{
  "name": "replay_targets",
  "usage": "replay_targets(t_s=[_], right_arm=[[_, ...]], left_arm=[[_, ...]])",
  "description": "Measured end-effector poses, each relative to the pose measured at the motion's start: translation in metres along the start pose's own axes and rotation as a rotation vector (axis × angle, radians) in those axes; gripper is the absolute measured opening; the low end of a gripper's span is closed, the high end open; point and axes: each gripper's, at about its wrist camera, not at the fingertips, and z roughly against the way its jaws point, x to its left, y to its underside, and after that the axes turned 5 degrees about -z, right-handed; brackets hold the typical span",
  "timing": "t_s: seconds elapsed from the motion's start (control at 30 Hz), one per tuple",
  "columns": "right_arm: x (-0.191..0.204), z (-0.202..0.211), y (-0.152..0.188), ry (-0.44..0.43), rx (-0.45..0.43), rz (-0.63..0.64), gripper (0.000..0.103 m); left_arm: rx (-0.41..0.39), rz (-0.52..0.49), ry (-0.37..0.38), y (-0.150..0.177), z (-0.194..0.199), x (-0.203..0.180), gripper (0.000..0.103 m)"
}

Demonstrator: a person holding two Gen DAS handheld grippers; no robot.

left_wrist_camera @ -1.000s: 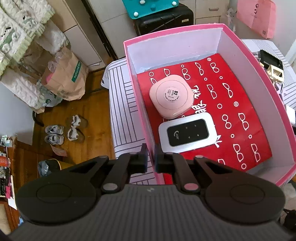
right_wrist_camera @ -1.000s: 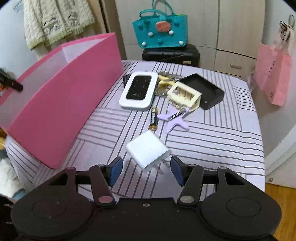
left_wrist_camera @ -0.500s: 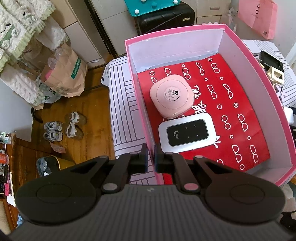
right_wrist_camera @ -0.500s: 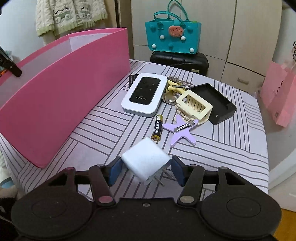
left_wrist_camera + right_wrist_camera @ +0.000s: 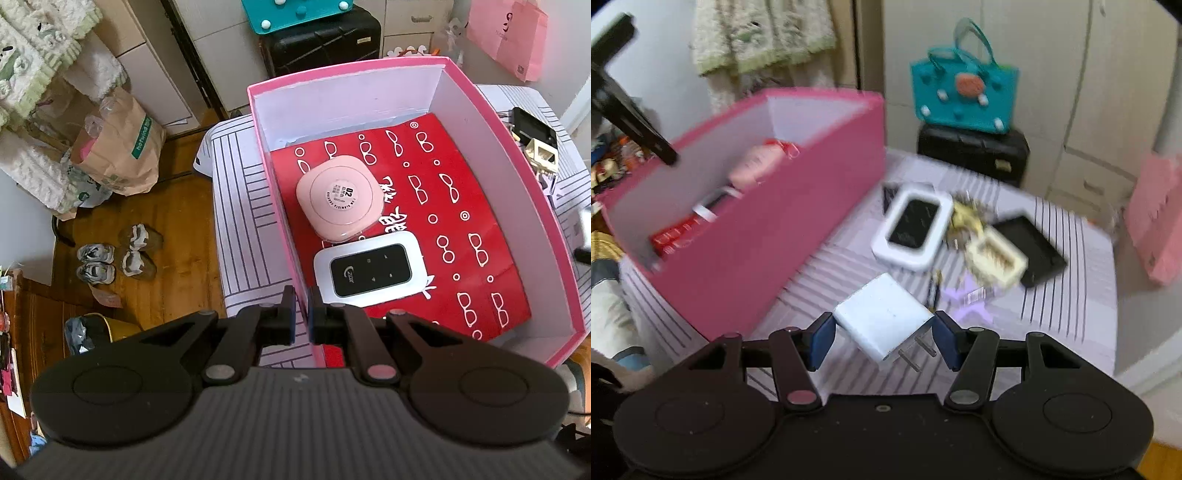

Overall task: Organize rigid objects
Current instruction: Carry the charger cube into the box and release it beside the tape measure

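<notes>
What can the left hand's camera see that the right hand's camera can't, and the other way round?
Left only: the left gripper shut on the box wall, plus shoes on the floor. Right only: the right gripper holding a white charger, and a battery. Both: the box, the pink case and white router inside.

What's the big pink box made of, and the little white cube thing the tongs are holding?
The big pink box looks like stiff cardboard: thin flat walls, matte pink outside, white inside. The little white cube charger looks like smooth, slightly glossy hard plastic, with two shiny prongs, probably metal, sticking out.
</notes>
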Motion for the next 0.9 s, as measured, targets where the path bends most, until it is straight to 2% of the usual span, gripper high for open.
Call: replay_targets(t_s=[0.2, 0.37, 0.47, 0.63, 0.9], right_arm=[[0.025, 0.038, -0.053, -0.075, -0.121, 0.108, 0.063], [0.06, 0.026, -0.094, -0.137, -0.137, 0.26, 0.063], [0.079, 0.002, -0.116, -0.145, -0.105, 0.337, 0.063], [0.108, -0.051, -0.138, -0.036, -0.025, 0.534, 0.063], [0.115, -0.118, -0.155, -0.069, 0.158, 0.578, 0.063]], left_arm=[[-0.011, -0.018, -0.014, 0.0, -0.001, -0.002, 0.006], [0.015, -0.014, 0.001, -0.006, -0.002, 0.001, 0.006], [0.03, 0.005, 0.017, -0.013, -0.005, 0.008, 0.006], [0.054, 0.024, 0.021, -0.024, -0.014, 0.014, 0.008], [0.062, 0.006, -0.019, -0.041, -0.022, 0.01, 0.006]])
